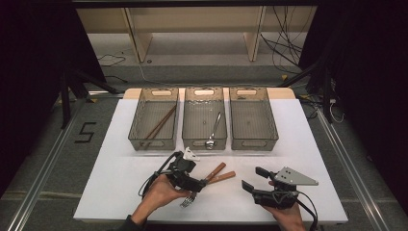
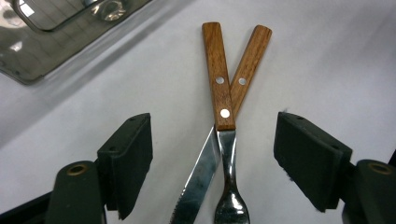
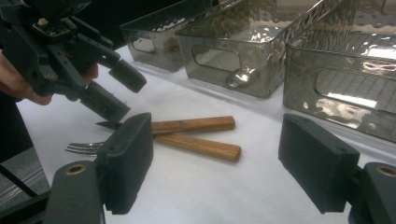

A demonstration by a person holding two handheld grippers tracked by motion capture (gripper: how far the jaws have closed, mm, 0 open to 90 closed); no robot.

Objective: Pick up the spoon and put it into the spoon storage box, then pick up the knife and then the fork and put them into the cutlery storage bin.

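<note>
Left gripper (image 2: 212, 163): jaws spread, fork (image 2: 223, 121) and knife (image 2: 243, 74) crossed between them on the bench (image 2: 327, 60). Right gripper (image 3: 215, 163): jaws spread, nothing between.

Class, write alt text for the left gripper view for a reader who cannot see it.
A wooden-handled fork lies crossed over a wooden-handled knife on a white table, framed by the open left gripper. A corner of a clear grey bin shows top left.

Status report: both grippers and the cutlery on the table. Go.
Left hand-held gripper open over crossed knife and fork. Right hand-held gripper open, empty. Nothing blocking.
</note>
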